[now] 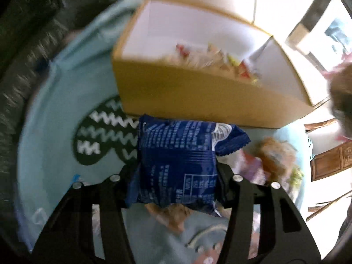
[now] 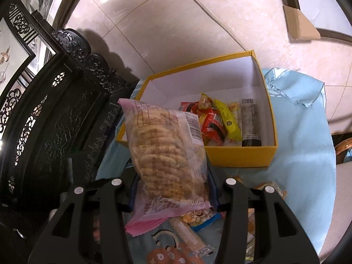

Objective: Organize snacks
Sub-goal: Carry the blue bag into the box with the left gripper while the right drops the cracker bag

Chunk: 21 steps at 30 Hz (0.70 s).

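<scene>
Glossy blue crinkled packet (image 1: 176,162) sits clamped in the left tool (image 1: 177,176); the right tool (image 2: 170,189) clamps a clear bag of ridged biscuits (image 2: 165,154) near the yellow cardboard box (image 2: 239,156).

Light-blue cloth (image 2: 303,132) (cartoon print), yellow box (image 2: 239,156) on it, loose snack packets (image 2: 198,217) nearby

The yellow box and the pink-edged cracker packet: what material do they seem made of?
The yellow box: probably cardboard, matte, with straight folded walls and a white lining. The cracker packet: thin glossy plastic film; the crackers show through, and its pink end is crimped.
</scene>
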Available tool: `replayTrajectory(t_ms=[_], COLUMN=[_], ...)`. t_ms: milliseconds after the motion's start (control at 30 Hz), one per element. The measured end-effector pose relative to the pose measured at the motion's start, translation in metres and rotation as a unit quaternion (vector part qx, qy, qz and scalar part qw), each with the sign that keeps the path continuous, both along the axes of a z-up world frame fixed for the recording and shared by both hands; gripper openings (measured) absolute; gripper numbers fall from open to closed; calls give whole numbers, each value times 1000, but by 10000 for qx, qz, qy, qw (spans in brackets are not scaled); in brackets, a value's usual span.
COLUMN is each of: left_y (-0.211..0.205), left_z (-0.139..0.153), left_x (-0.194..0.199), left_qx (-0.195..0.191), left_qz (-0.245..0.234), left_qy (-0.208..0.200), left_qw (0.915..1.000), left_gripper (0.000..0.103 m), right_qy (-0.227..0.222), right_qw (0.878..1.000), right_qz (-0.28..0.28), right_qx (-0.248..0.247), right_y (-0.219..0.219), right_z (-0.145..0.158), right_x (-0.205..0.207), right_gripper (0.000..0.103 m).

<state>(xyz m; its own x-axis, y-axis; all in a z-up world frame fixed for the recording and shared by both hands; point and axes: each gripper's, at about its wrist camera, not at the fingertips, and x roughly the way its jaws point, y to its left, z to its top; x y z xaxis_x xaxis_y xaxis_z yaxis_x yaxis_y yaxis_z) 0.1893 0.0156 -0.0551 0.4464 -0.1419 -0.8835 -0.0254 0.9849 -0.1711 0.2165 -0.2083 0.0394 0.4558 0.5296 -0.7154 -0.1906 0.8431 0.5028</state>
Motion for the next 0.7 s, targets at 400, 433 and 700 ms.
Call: replayTrajectory(t_ms=[400, 433, 700], left_y=[-37, -39, -50], left_z=[81, 75, 50], left_x=[107, 118, 132], left_qx=[45, 52, 658], left_qz=[-106, -100, 178], left_qy=[-744, -637, -374], left_qw=[9972, 9979, 9970], left_gripper=[57, 60, 95], right_qy=[-202, -134, 11], right_qw=[9980, 9976, 9927], right_qz=[-266, -260, -712], right_qx=[-540, -631, -971], right_y=[9, 12, -1], right_z=[0, -10, -37], right_x=[74, 88, 94], right_gripper=[50, 52, 65])
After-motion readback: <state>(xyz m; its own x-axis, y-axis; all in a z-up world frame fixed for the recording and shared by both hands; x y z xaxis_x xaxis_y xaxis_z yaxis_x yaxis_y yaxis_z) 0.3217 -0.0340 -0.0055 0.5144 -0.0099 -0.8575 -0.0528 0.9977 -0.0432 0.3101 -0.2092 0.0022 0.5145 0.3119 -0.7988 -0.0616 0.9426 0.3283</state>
